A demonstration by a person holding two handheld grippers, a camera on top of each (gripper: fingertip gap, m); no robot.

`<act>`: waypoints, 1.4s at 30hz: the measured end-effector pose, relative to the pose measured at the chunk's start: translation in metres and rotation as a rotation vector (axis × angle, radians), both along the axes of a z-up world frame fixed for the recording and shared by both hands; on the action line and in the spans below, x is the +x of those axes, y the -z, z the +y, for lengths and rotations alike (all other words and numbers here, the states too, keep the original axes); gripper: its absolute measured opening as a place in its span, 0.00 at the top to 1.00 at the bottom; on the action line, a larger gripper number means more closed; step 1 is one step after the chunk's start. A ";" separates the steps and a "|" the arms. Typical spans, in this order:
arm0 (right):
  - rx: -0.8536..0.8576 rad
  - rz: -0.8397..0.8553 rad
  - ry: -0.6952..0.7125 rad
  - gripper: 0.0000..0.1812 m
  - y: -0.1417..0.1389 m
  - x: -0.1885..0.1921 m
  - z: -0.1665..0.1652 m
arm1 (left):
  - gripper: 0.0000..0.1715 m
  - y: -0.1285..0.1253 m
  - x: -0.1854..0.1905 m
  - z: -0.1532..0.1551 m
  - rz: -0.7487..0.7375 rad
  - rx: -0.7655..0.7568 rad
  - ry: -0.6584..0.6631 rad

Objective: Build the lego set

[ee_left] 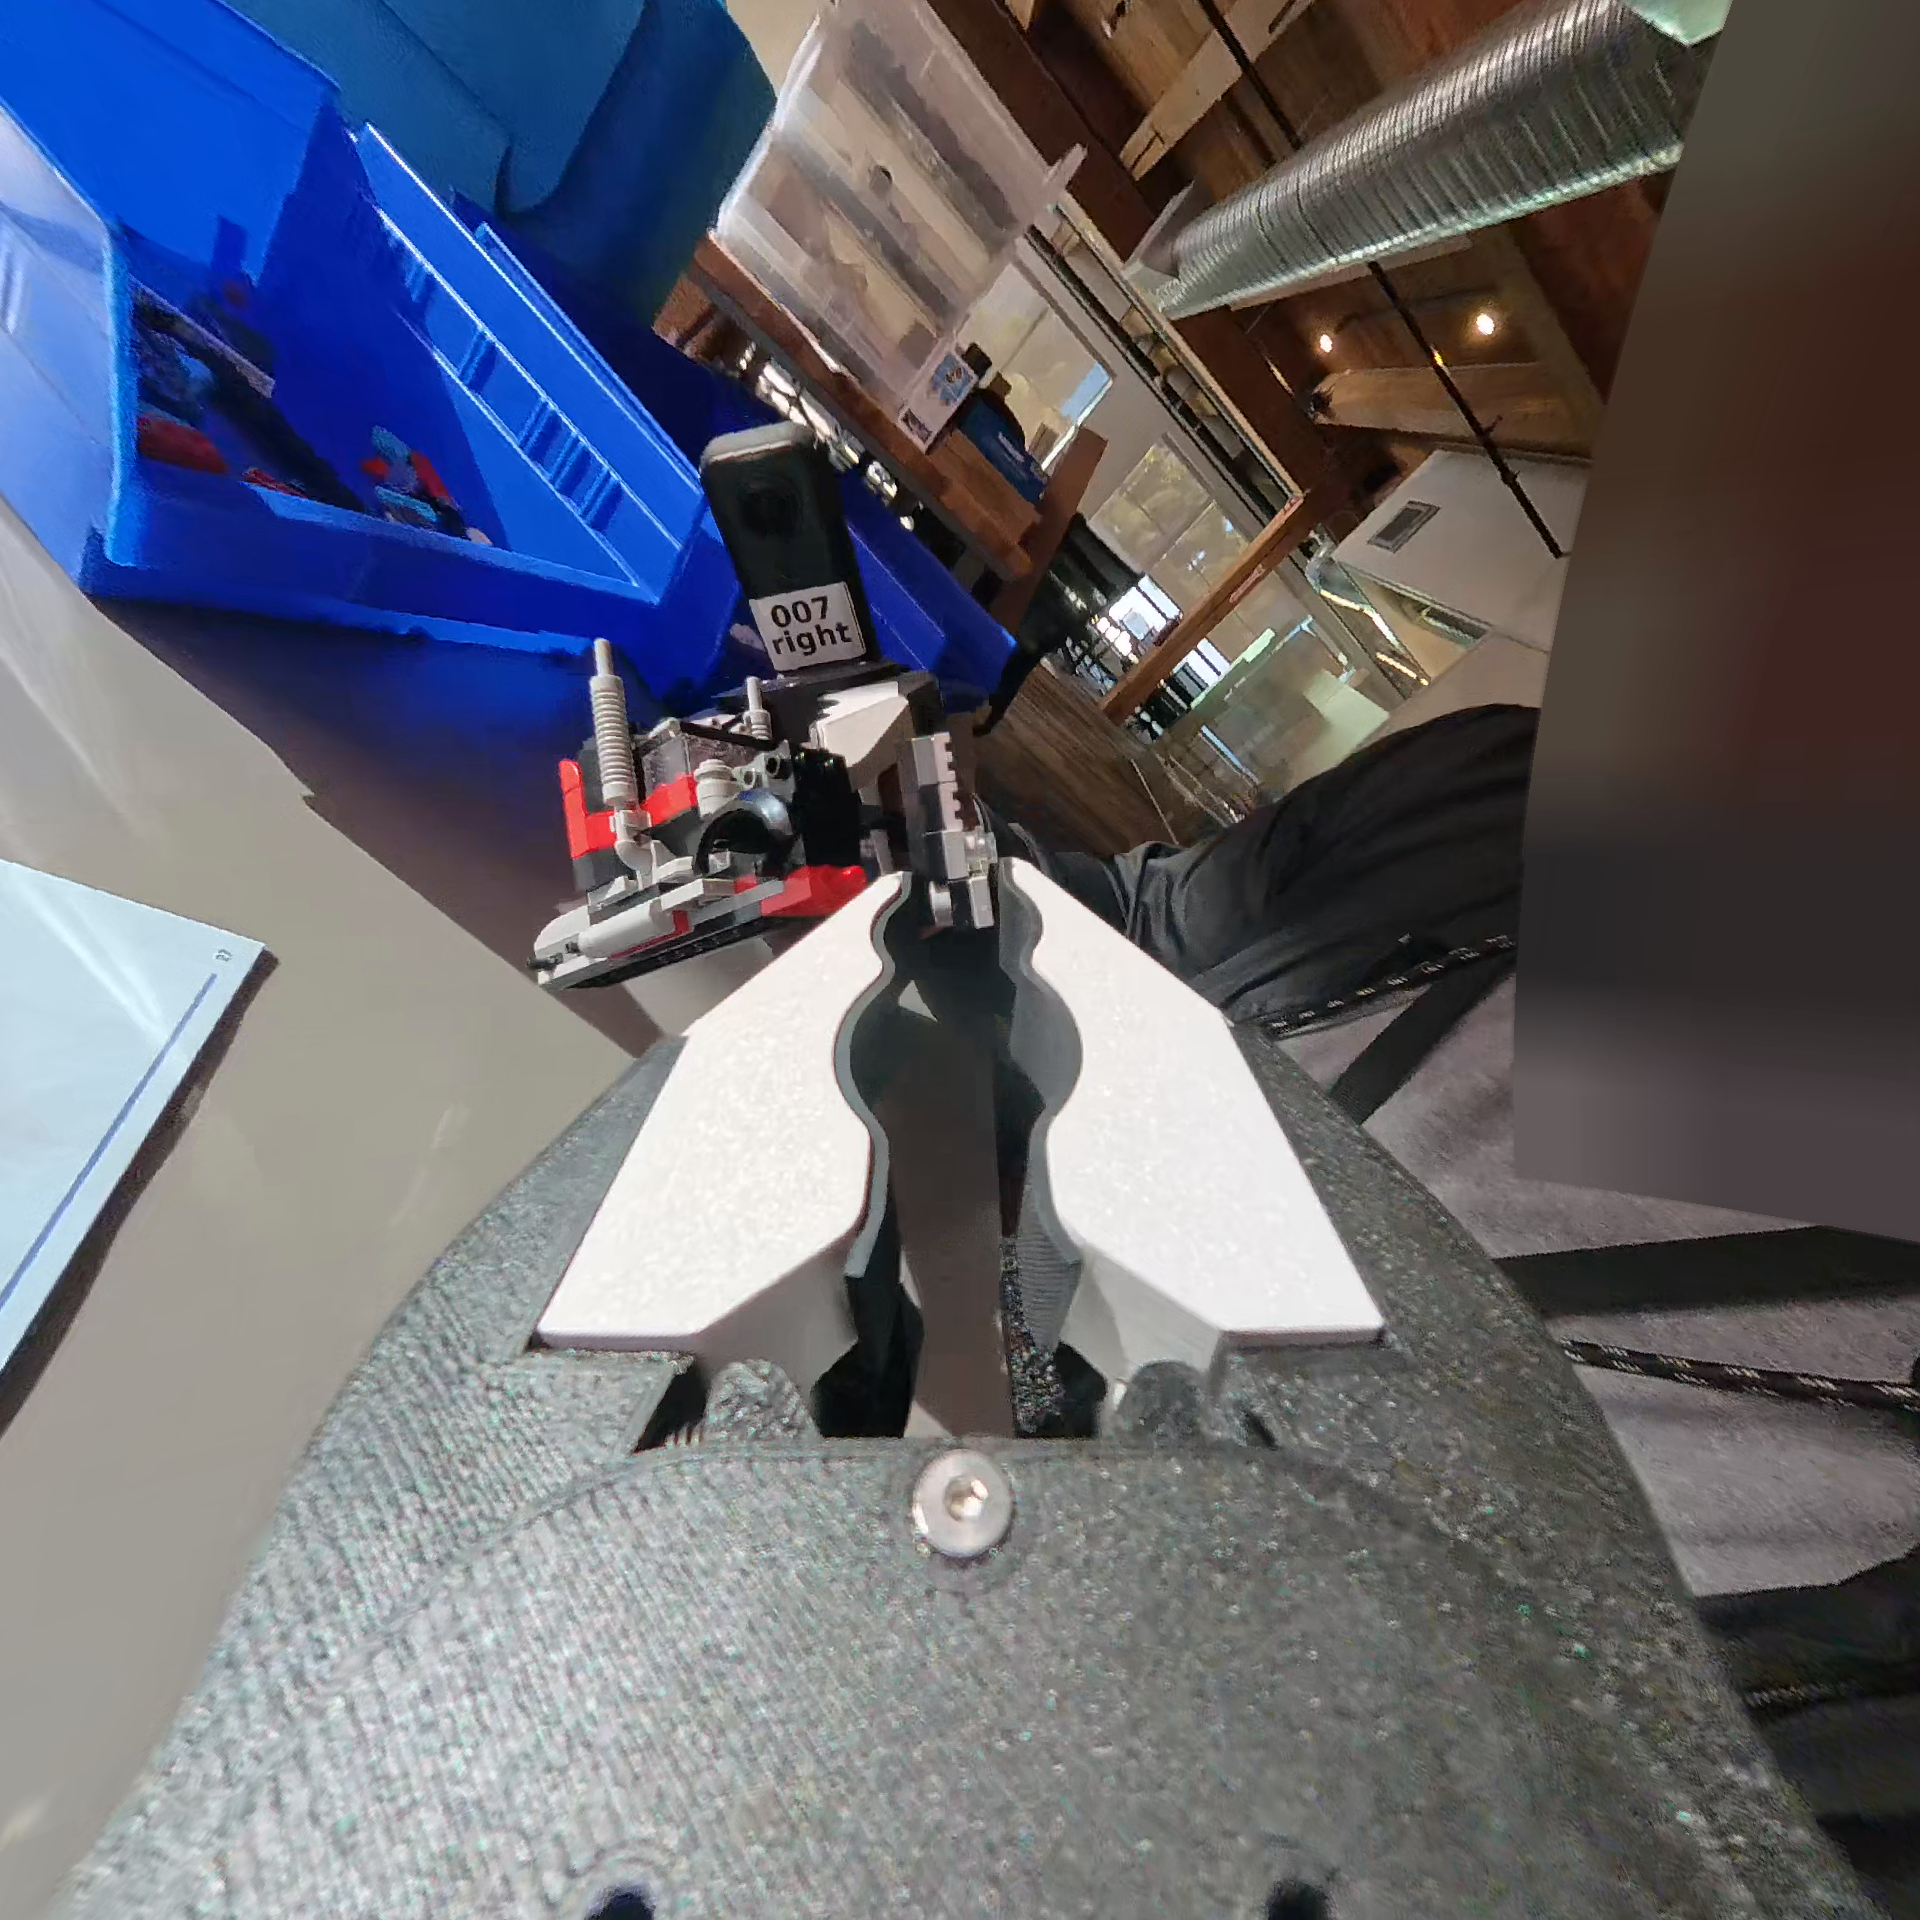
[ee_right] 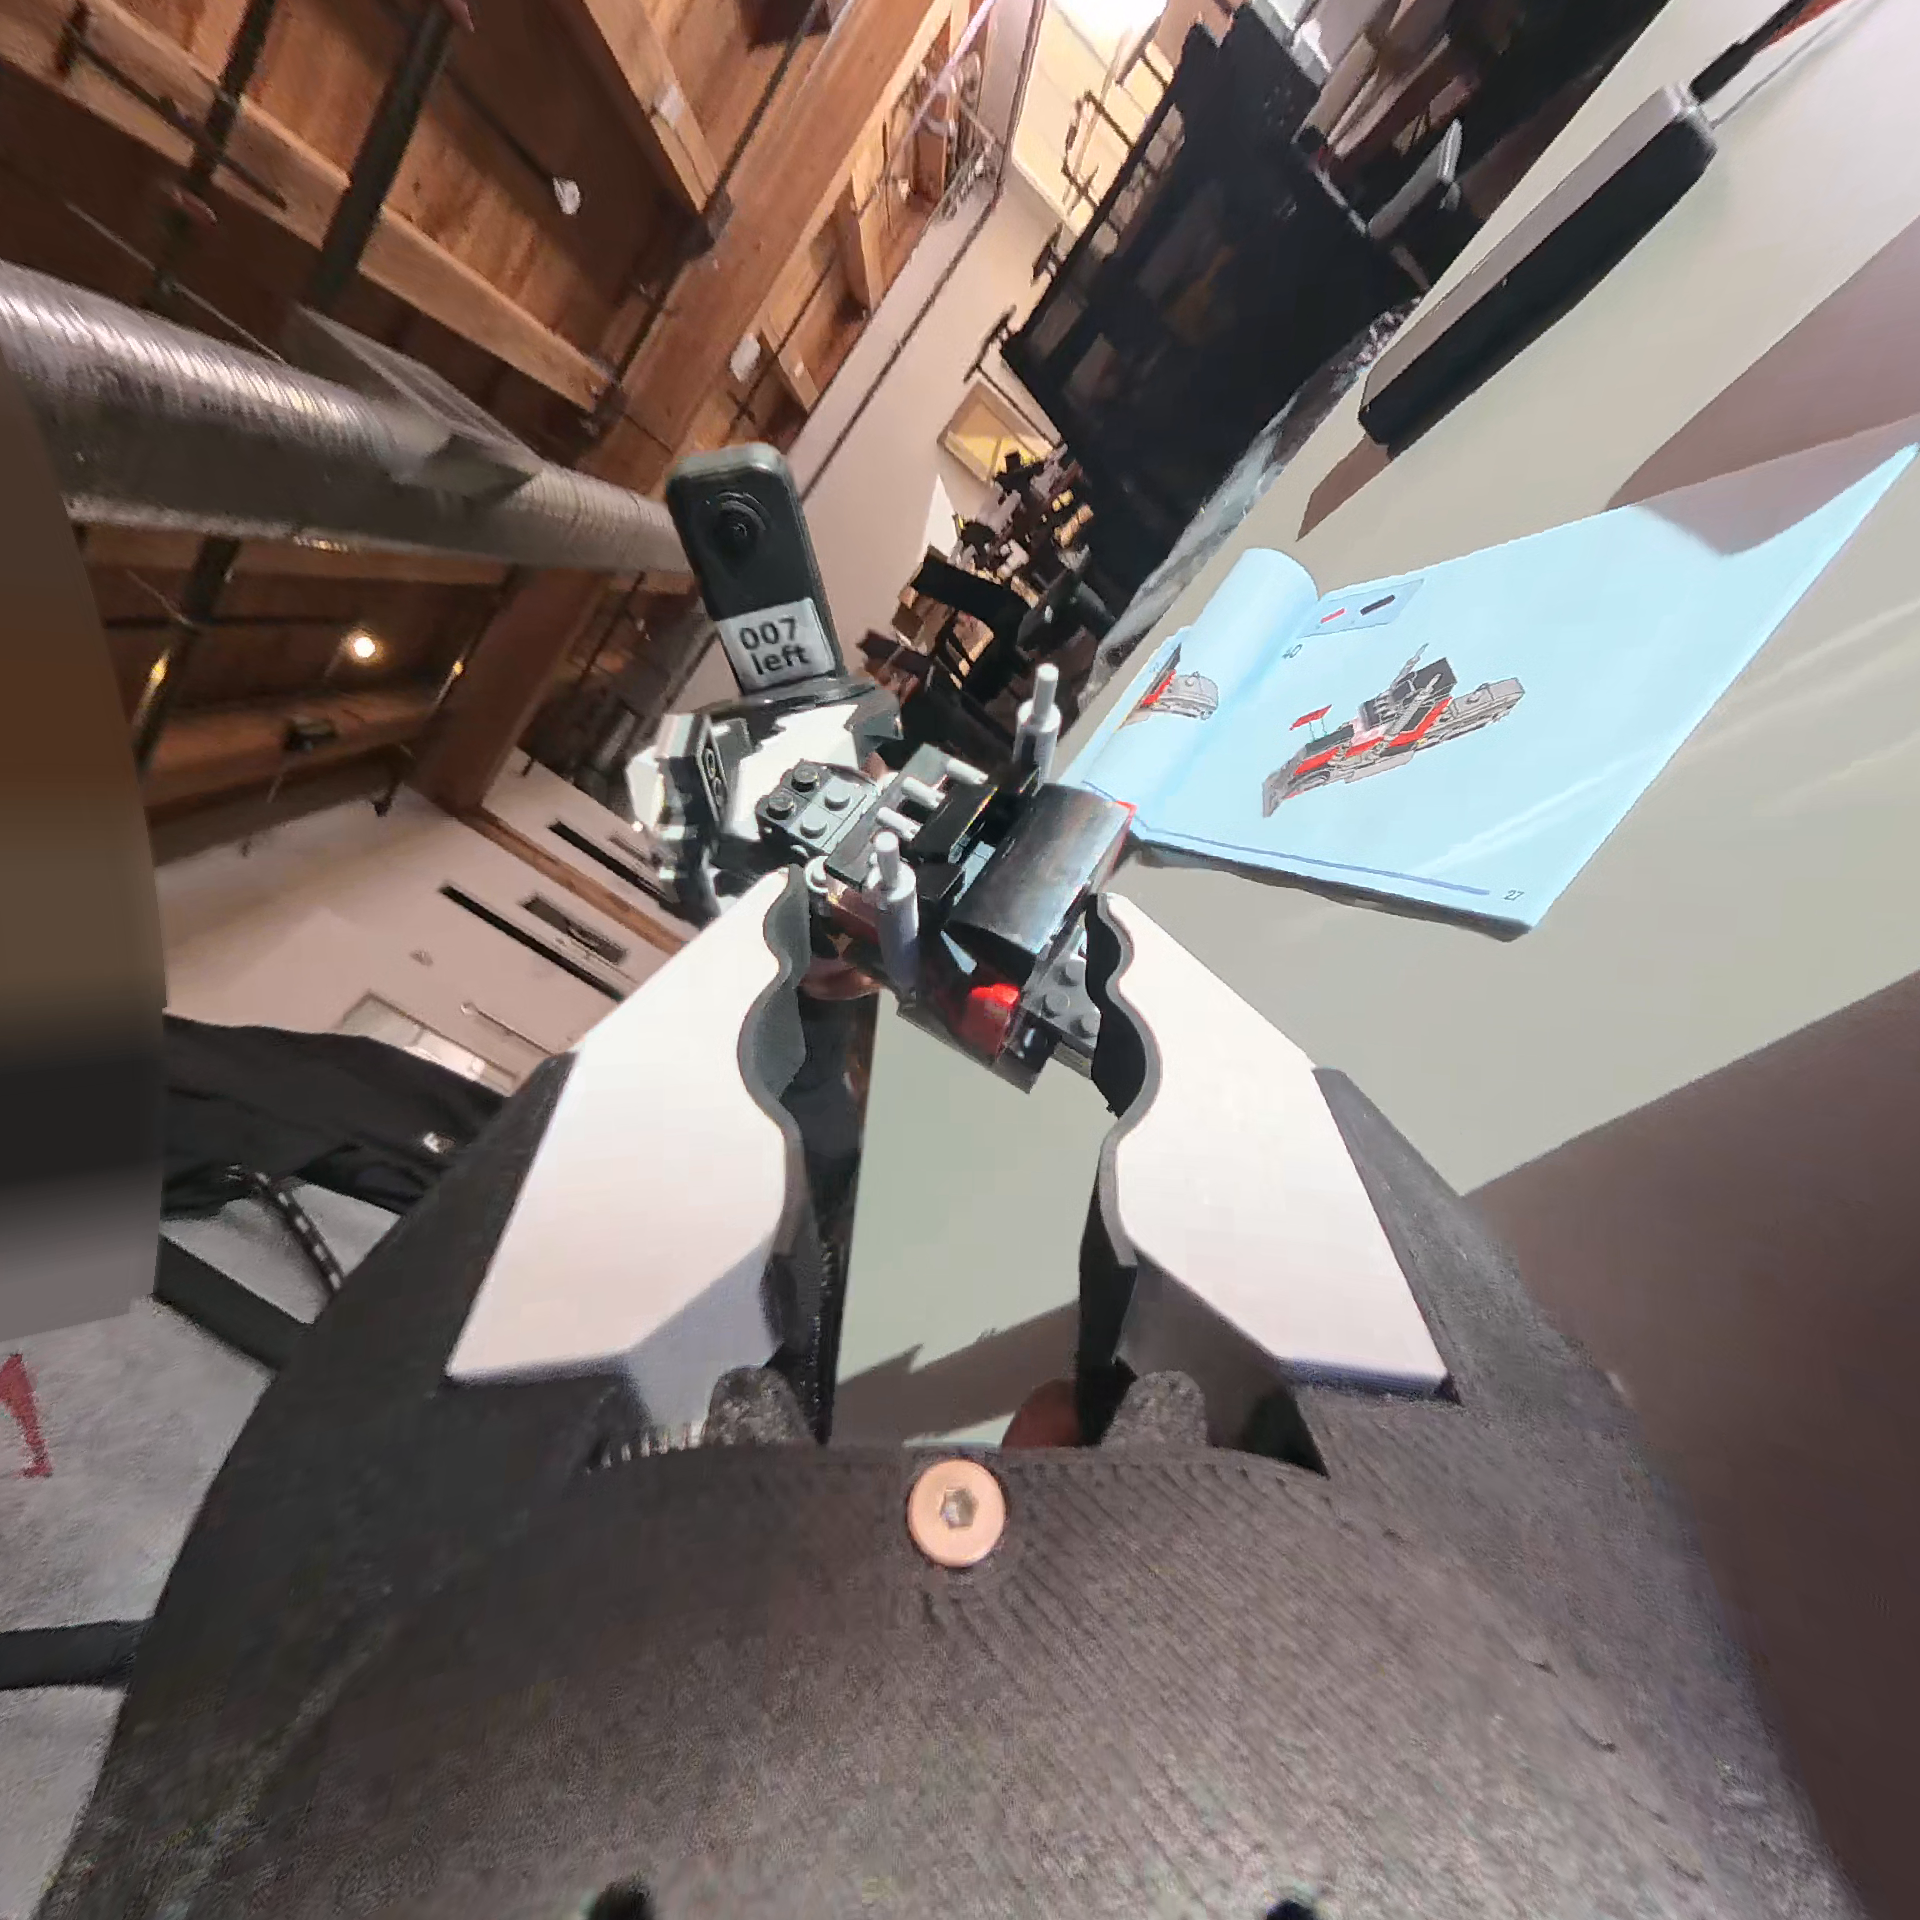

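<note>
blue bin (ee_left: 343,343), booklet (ee_right: 1507,707), lego model (ee_left: 707,842)

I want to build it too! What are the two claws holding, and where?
The right claw grips the lego model across its sides. The left claw pinches a small grey piece by its lower end, beside the model.

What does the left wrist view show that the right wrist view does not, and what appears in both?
Only the left wrist view shows the blue bin holding loose bricks and the left gripper shut on a small grey piece. Only the right wrist view shows the instruction booklet lying open and the right gripper clamping the model. Both show the lego model, held between the two grippers.
</note>
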State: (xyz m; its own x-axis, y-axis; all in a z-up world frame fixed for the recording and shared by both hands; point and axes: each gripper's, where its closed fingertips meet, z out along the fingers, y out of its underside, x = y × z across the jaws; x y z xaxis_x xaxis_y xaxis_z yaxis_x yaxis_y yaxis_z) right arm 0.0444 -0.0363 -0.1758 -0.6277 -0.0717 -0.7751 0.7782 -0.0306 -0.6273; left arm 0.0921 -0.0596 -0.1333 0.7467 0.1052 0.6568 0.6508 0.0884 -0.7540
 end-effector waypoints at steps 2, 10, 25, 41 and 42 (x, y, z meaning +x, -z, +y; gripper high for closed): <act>-0.053 -0.028 0.024 0.70 -0.005 0.003 0.006 | 0.92 -0.001 0.001 0.006 -0.034 -0.037 0.048; -0.244 -0.141 0.174 0.70 -0.016 0.009 0.035 | 0.92 -0.017 0.014 0.036 -0.159 -0.156 0.229; -0.380 -0.204 0.253 0.69 -0.023 0.014 0.058 | 0.92 -0.023 0.012 0.072 -0.344 -0.265 0.282; -0.434 -0.338 0.257 0.69 -0.016 0.002 0.064 | 0.93 -0.040 0.006 0.074 -0.326 -0.216 0.092; -0.436 -0.339 0.259 0.69 -0.016 0.002 0.065 | 0.93 -0.041 0.006 0.075 -0.325 -0.217 0.085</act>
State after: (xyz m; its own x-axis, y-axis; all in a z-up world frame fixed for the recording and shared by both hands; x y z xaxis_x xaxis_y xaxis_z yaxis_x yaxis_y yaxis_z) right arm 0.0467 0.0289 -0.1602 -0.3907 -0.3057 -0.8683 0.8651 -0.4442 -0.2328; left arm 0.0981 0.0153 -0.0924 0.5156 0.2138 0.8297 0.8567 -0.1147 -0.5029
